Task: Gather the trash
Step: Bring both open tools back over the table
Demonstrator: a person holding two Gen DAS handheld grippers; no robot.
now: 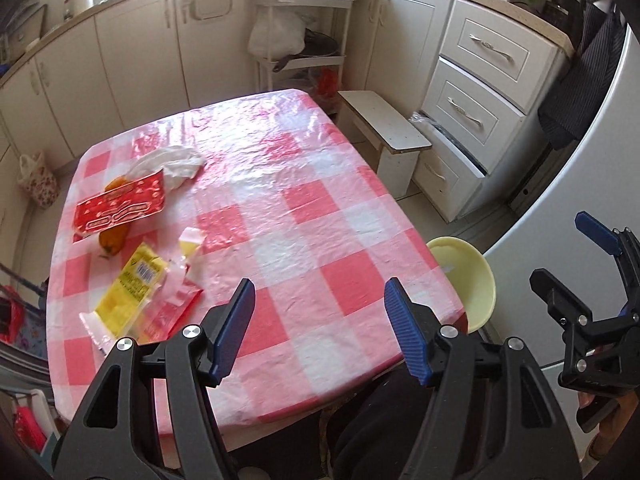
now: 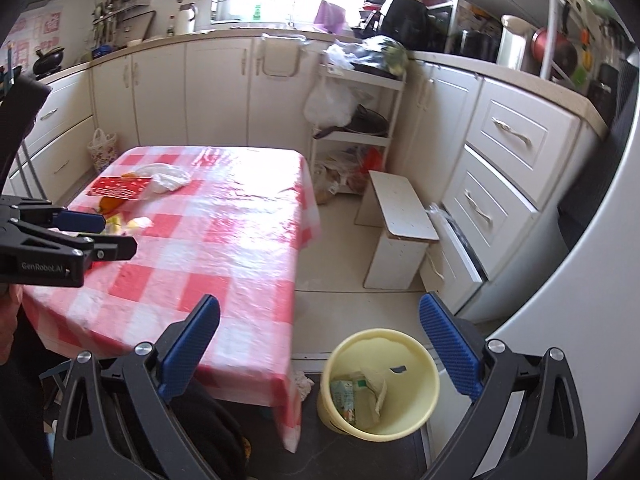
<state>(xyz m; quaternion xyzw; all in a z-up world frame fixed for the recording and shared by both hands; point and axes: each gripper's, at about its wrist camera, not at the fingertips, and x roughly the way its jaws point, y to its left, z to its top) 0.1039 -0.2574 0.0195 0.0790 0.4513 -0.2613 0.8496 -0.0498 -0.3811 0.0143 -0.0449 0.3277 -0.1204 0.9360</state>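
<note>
Left tool (image 1: 320, 330): spread wide and empty, hanging over the near edge of the checked surface (image 1: 304, 216), apparently lined up for a reach.
Right tool (image 2: 320, 354): likewise wide apart, nothing between its pads, hanging over the yellow bin (image 2: 424, 404), probably because drops go there.
Trash: yellow wrapper (image 1: 130, 288), red packet (image 1: 120, 204) and white tissue (image 1: 176, 162) lie ahead-left of the left tool.
Bin: on the floor, below-right of the surface edge, already holding some scraps (image 2: 362, 398).
</note>
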